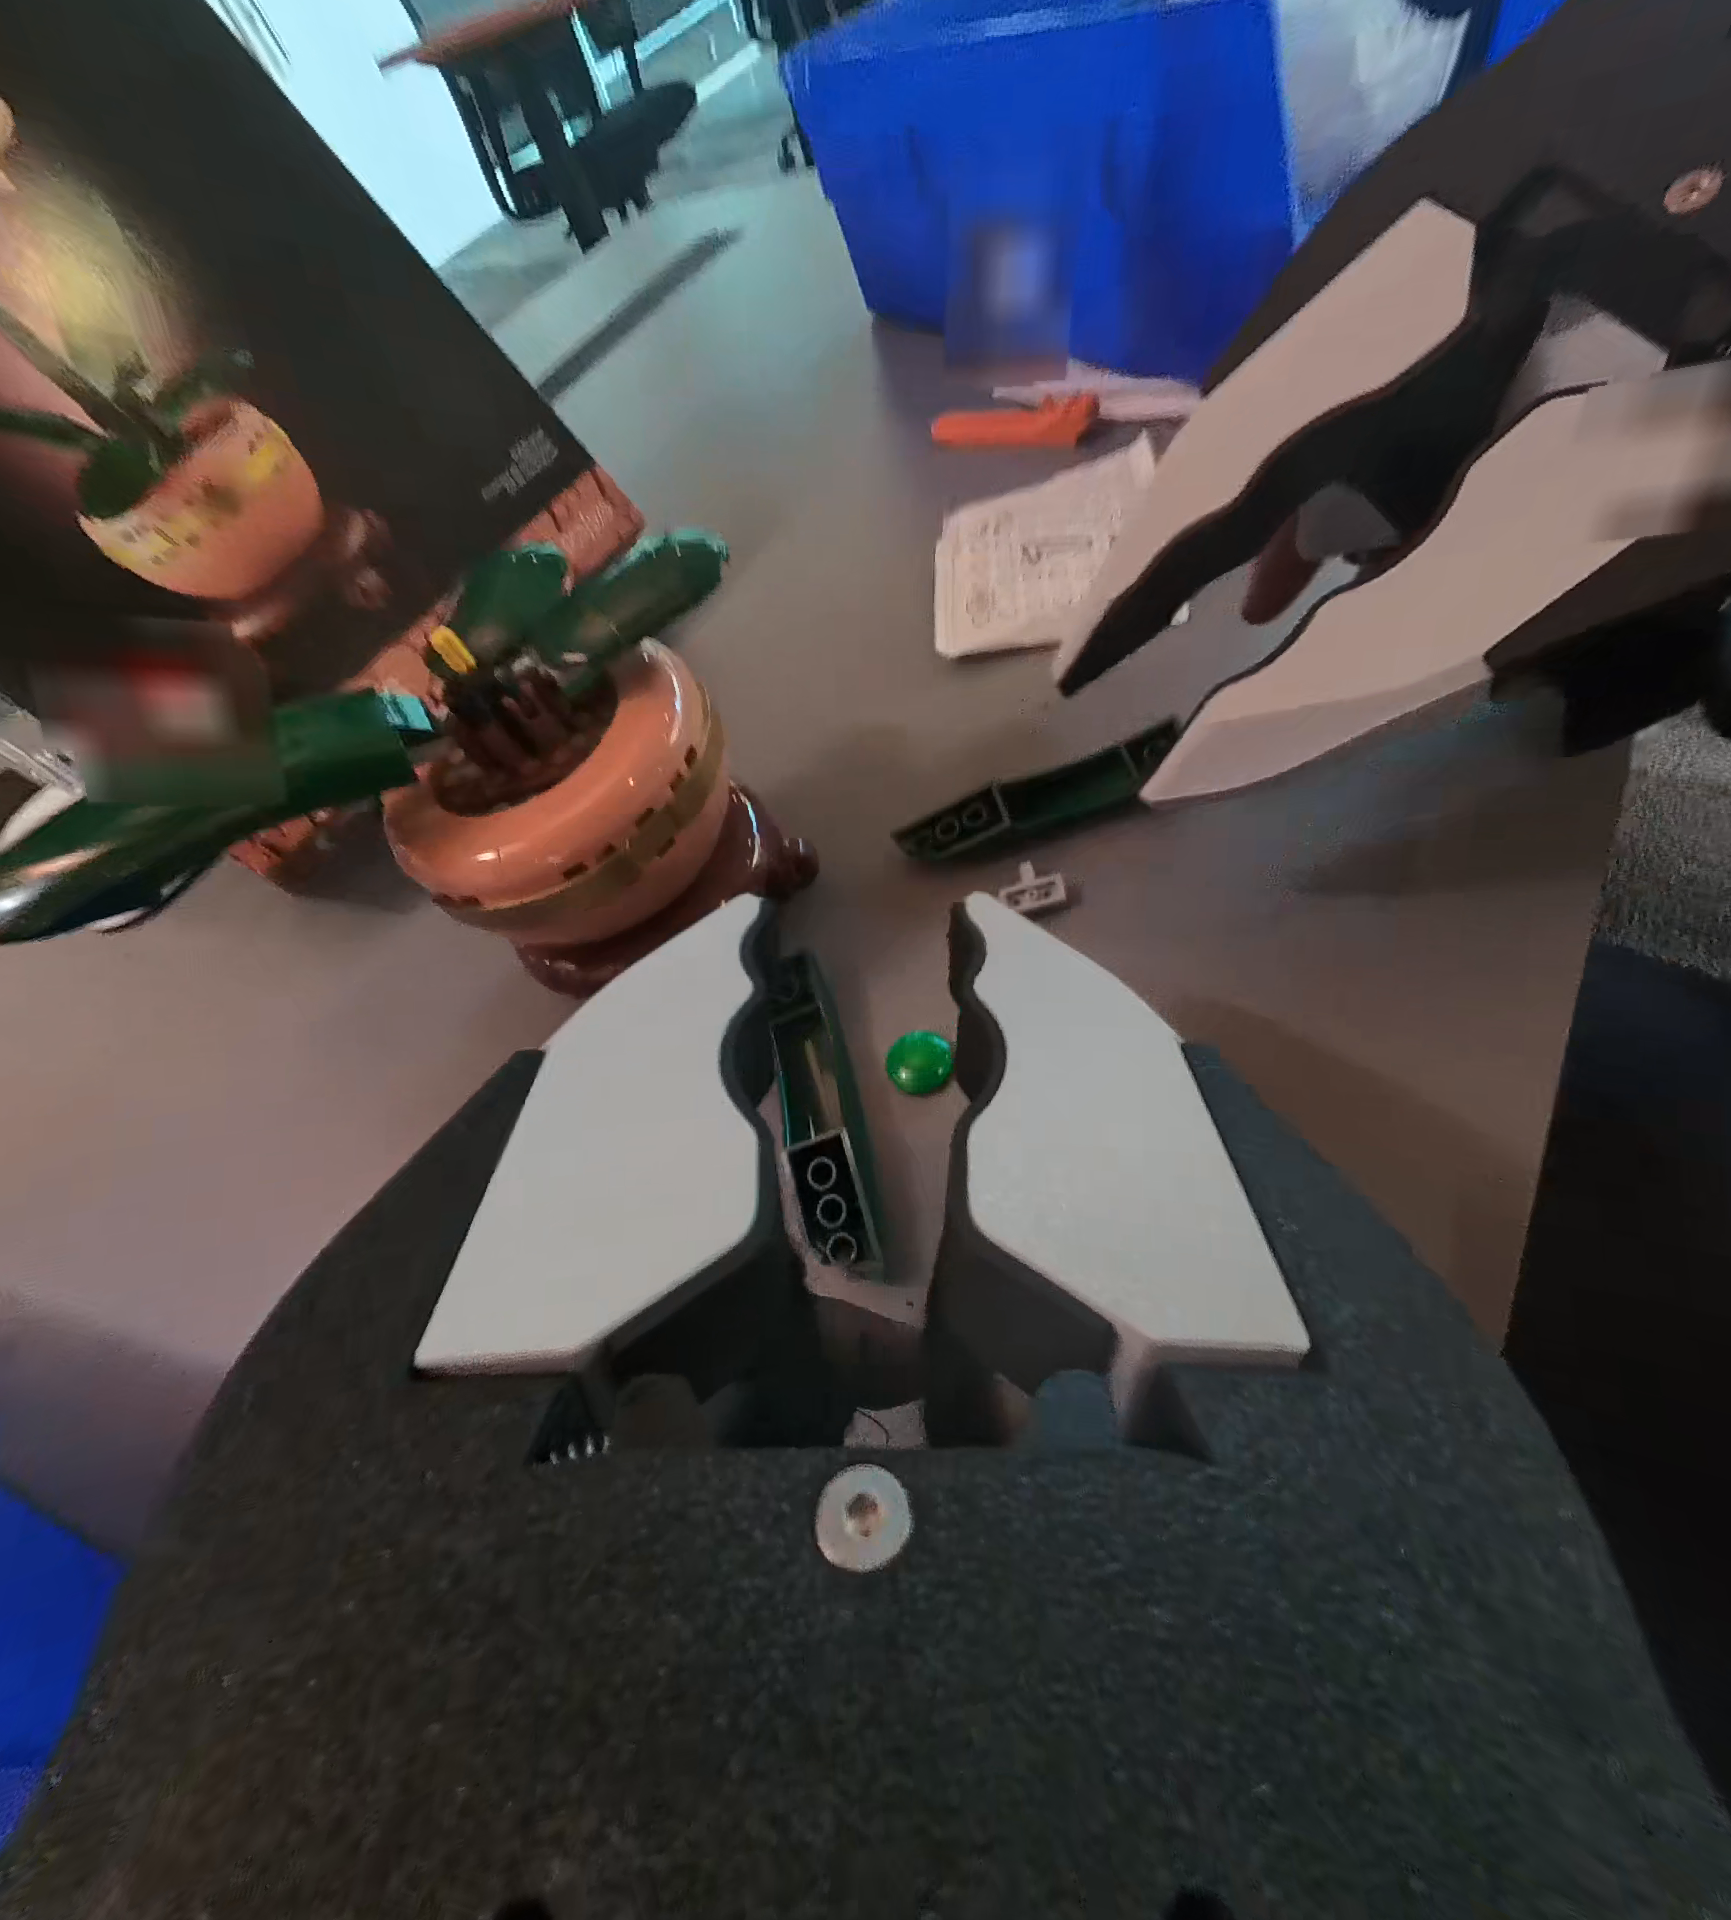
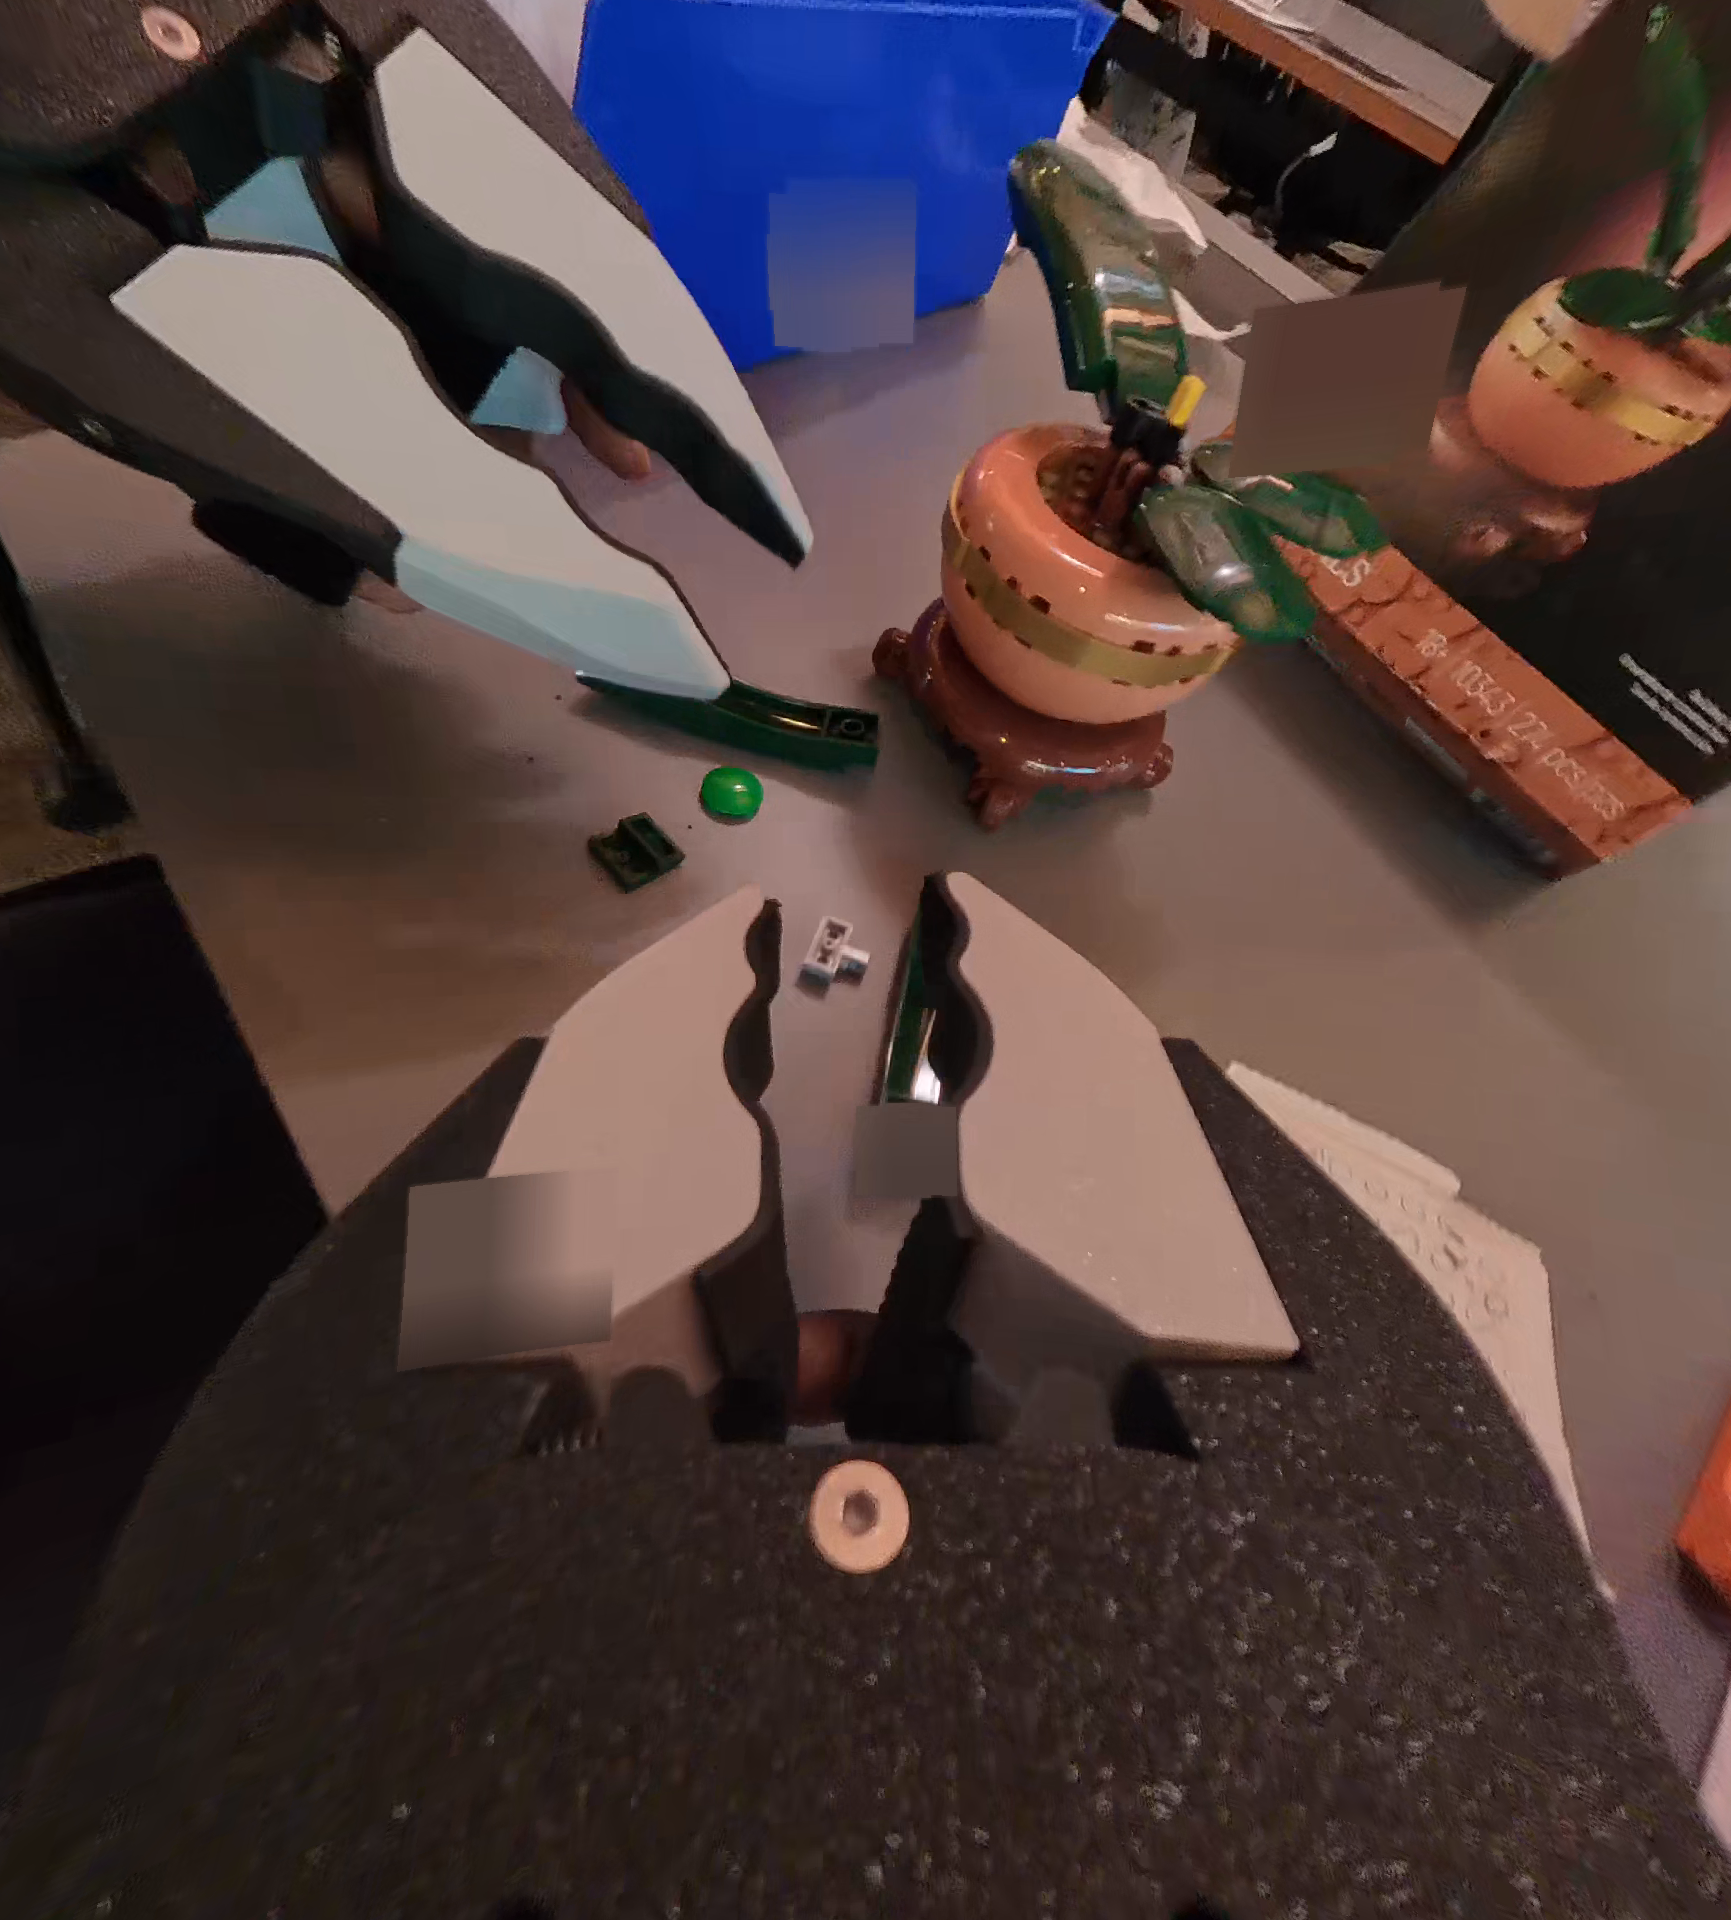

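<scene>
My left gripper (image 1: 861, 920) is open just above the grey table. A dark green leaf brick (image 1: 819, 1101) lies between its fingers against the left one, and a green round stud (image 1: 918, 1062) lies by the right one. My right gripper (image 2: 848, 899) is open, with a small grey piece (image 2: 833, 951) between its fingers. A second dark green leaf brick (image 2: 908, 1029) lies along its right finger. A brick-built flower pot (image 1: 570, 821) with green leaves stands just beyond both grippers, also shown in the right wrist view (image 2: 1069, 623).
A dark product box (image 1: 165, 312) stands behind the pot. A blue bin (image 1: 1048, 156) stands at the back of the table. A paper leaflet (image 1: 1027, 561) and an orange tool (image 1: 1017, 424) lie beyond the right gripper. A small dark green piece (image 2: 635, 850) lies near the stud.
</scene>
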Available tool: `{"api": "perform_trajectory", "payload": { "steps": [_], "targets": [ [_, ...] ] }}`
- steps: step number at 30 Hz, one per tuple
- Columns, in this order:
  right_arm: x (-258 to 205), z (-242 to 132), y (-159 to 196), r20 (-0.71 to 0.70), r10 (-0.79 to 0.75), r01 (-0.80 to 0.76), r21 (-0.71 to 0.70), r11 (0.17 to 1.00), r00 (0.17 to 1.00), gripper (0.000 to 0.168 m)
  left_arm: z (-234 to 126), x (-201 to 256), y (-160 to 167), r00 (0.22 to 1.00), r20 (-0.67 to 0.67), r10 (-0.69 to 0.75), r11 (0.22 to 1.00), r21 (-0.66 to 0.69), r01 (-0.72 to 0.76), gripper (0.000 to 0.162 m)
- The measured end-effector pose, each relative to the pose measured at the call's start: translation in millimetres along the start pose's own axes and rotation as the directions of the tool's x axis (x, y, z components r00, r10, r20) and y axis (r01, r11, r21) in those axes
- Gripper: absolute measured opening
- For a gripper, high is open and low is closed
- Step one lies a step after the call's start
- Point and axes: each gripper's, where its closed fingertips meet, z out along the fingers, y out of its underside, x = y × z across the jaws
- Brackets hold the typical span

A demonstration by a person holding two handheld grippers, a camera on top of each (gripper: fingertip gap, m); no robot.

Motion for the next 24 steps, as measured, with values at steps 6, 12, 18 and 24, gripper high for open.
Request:
{"api": "perform_trajectory", "payload": {
  "steps": [6, 12, 18, 24],
  "targets": [
    [27, -58, 14, -0.148, 0.007, -0.006, 0.01, 1.0, 0.989, 0.03, -5, 15, -11, 0.997, -0.057, -0.054, 0.997, 0.047, 0.057, 0.035],
    [147, -238, 62, -0.673, 0.095, -0.136, -0.008, 0.991, 0.734, 0.04, 1, 53, -31, 0.974, -0.198, -0.108, 0.987, 0.098, 0.129, 0.031],
    [198, -318, 155, -0.818, 0.337, -0.494, 0.075, 0.866, 0.466, 0.063, 45, 111, -87, 0.932, -0.362, -0.007, 0.977, 0.197, 0.084, 0.025],
    [215, -288, 174, -0.826, 0.249, -0.506, -0.05, 0.861, 0.505, 0.053, 123, 204, -119, 0.758, -0.362, 0.543, 0.837, 0.31, -0.452, 0.031]
  ]
}}
